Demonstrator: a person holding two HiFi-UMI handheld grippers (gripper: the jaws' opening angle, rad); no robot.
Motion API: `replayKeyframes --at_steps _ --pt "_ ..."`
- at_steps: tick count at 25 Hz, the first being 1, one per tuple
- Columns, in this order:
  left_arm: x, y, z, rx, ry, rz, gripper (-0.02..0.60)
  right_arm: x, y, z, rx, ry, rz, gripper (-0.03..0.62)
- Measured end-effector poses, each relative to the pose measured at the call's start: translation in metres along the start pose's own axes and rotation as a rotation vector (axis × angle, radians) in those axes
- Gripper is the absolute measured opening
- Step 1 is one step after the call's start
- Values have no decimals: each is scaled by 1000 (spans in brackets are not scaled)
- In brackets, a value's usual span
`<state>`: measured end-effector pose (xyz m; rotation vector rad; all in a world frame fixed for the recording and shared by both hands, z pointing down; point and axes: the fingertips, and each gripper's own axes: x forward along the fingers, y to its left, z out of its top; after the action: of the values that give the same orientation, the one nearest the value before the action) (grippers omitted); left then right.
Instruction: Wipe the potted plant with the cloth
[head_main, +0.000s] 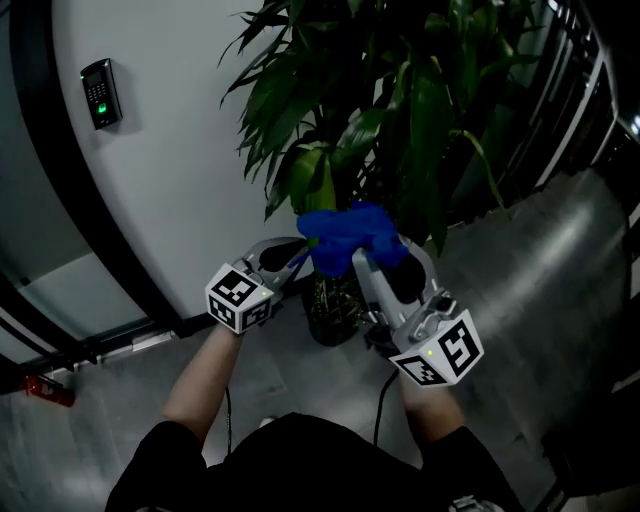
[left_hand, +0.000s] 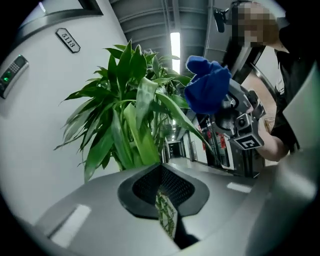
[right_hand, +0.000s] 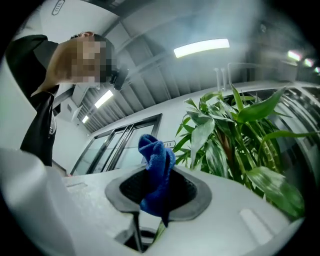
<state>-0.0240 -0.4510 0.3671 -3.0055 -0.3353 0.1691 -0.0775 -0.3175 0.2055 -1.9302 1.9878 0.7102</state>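
My right gripper (head_main: 372, 255) is clamped on the cloth (head_main: 345, 232), which bunches up blue above its jaws, at the lower leaves of the plant (head_main: 400, 100). I can't tell if it touches them. My left gripper (head_main: 298, 258) is closed on a leaf (left_hand: 166, 220), just left of the cloth. The pot (head_main: 335, 312) stands on the floor (head_main: 560, 300), beside the white wall (head_main: 170, 150).

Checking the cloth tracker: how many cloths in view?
1. A blue cloth is clamped in the right tongs, by the plant, next to the left tongs, which seem to pinch a leaf. The foliage could hide another.
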Motion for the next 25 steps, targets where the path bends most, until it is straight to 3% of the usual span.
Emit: replayKeyframes --at_steps 3,8,14,25 --pt "19 6 10 38 -13 -47 6 30 -8 2 -56 -3 -51 104" --pt "24 -9 22 -35 -60 -109 7 62 -25 3 -72 -5 -132 104" --pt "30 -20 20 33 -34 -163 6 74 -40 -13 -114 106 -125 104" --pt "28 -42 29 160 -3 -218 6 54 -38 -61 -67 223 -96 104"
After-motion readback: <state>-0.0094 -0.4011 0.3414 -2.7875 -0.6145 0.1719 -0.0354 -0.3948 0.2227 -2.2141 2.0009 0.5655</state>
